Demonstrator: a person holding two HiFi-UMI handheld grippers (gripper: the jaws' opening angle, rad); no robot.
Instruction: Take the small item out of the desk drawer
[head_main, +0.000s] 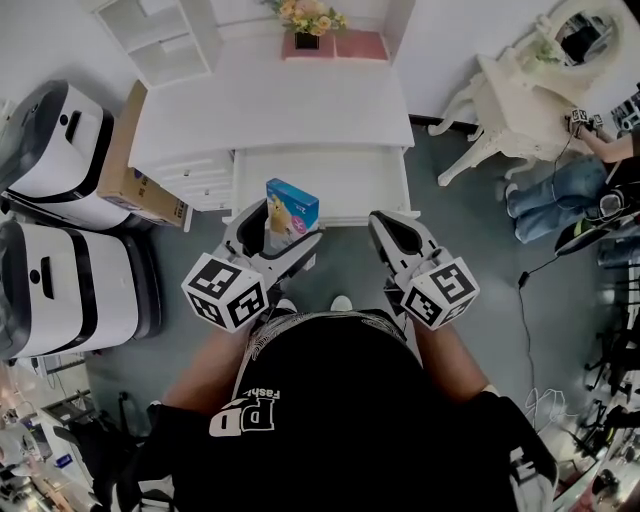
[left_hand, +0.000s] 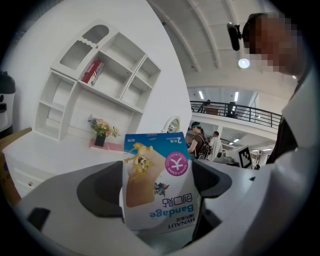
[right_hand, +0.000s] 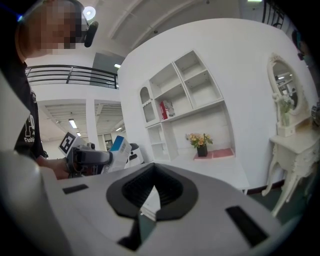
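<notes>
Overhead, a white desk (head_main: 270, 100) stands against the far wall on a grey floor (head_main: 470, 260). Flowers (head_main: 310, 15) sit at its far edge, and its drawer (head_main: 340, 185) stands open toward the near side. A cardboard carton (head_main: 135, 175) sits at the desk's left, and a white dressing table (head_main: 520, 95) stands far right. The left gripper (head_main: 290, 228) is clamped on the bandage box (head_main: 293, 203) over the drawer's near left part. The box's long axis runs along the jaws, its free end pointing far. Its print reads upside down in the left gripper view. The right gripper (head_main: 385, 225), jaws together on nothing, is at the drawer's near right edge.
</notes>
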